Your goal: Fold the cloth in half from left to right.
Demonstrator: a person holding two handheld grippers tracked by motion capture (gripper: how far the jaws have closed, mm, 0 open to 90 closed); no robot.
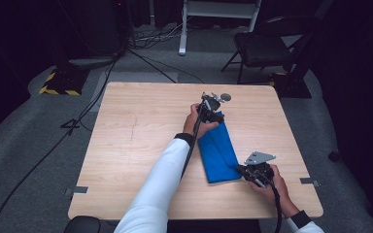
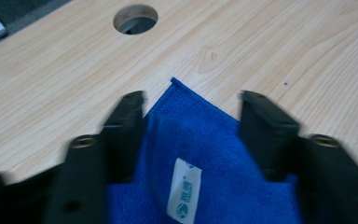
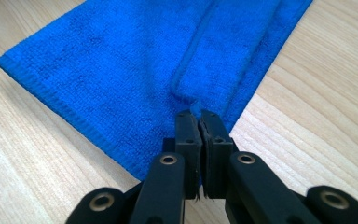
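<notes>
— Where does the folded blue microfibre cloth lie?

— Right of centre on the pale wooden table, its long axis running near to far, tilted slightly left at the far end.

— And the grippers?

— The left gripper hangs over the far corner, jaws apart and straddling that corner and its white label. The right gripper sits at the near right corner, jaws pressed together on a pinch of the cloth's edge.

— Which end moves next?

— Likely the far one: the left gripper needs only to close.
</notes>
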